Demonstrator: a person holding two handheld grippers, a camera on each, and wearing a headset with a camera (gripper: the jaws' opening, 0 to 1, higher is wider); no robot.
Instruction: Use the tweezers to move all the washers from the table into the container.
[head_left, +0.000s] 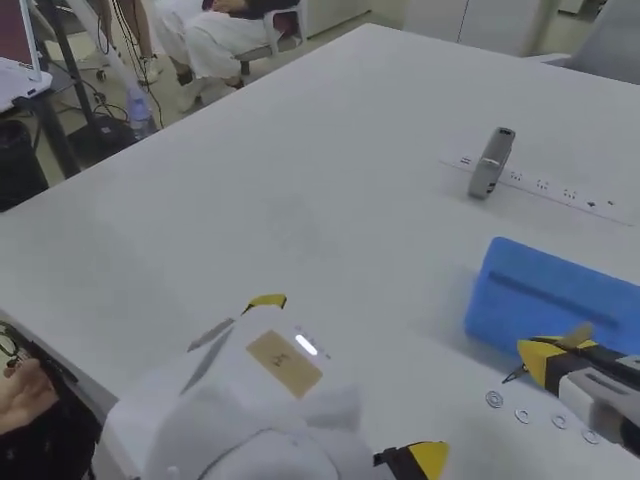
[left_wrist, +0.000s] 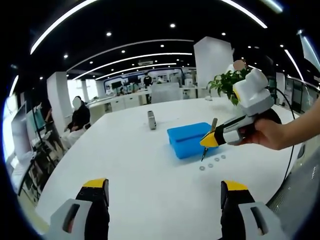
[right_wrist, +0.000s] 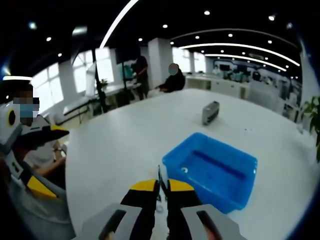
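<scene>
Several small metal washers (head_left: 522, 415) lie in a row on the white table (head_left: 330, 200), just in front of the blue container (head_left: 560, 295). My right gripper (head_left: 545, 355) is shut on thin tweezers (head_left: 515, 374), whose tip hovers just above the washer (left_wrist: 202, 168) at the row's left end. In the right gripper view the jaws (right_wrist: 161, 186) pinch the tweezers (right_wrist: 160, 175), pointing at the container's (right_wrist: 210, 170) near wall; a small ring (right_wrist: 184, 170) lies inside it. My left gripper (head_left: 345, 380) stands open, low over the table, holding nothing (left_wrist: 164, 187).
A grey oblong device (head_left: 492, 162) stands on a strip with markings set in the table at the far right. A person sits on a chair (head_left: 215, 30) beyond the table's far left edge. The table's near edge runs at bottom left.
</scene>
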